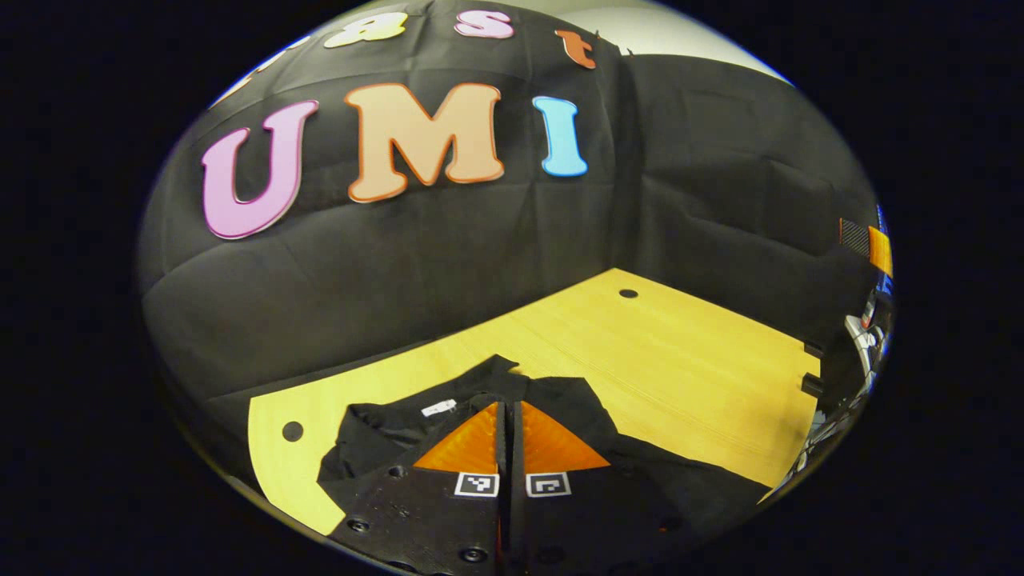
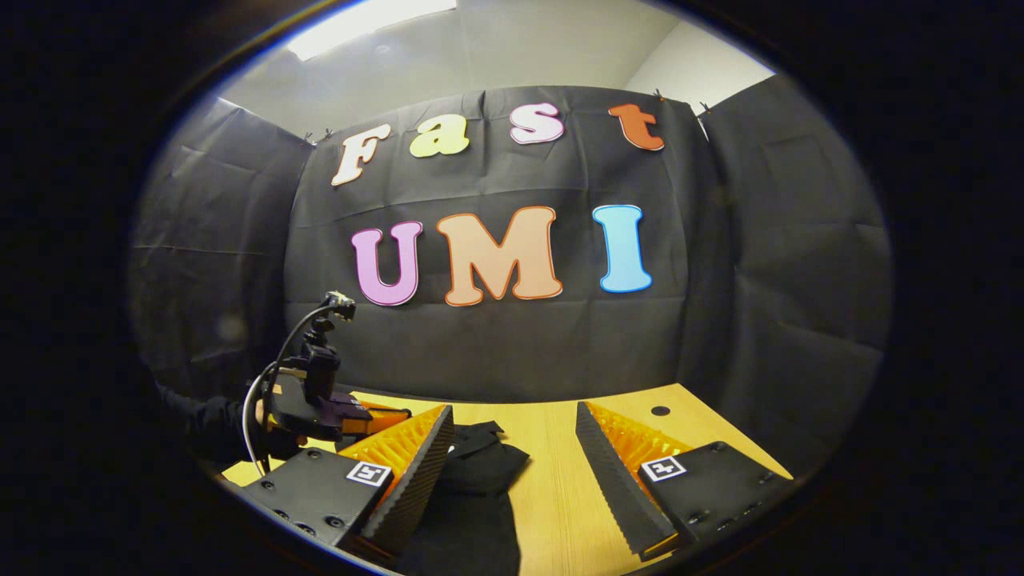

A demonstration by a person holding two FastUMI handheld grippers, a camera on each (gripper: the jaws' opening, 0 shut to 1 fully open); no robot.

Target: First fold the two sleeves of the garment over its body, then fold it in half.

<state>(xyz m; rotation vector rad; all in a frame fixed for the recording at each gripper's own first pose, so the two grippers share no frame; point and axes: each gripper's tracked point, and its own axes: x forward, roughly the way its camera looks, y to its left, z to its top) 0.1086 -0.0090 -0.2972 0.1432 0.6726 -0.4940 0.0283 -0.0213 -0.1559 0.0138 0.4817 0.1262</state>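
Right under the clenched left gripper [image 1: 510, 416] lay the black garment [image 1: 384, 428]; the right gripper [image 2: 514, 448] hung wide apart above the wooden table [image 2: 552, 488].

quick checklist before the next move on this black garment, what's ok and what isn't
1. Garment on the table: ok. The black garment lies on the wooden table.
2. Left gripper jaws: shut, held low over the garment; whether cloth is pinched between them, cannot tell.
3. Right gripper jaws: open and holding nothing, ok for a fresh grasp.
4. Right gripper lined up: ok, part of the garment lies between its fingers.
5. Sleeves folded over the body: cannot tell, the cloth looks bunched and partly hidden by the grippers.
6. Free table beyond the garment to fold onto: ok.
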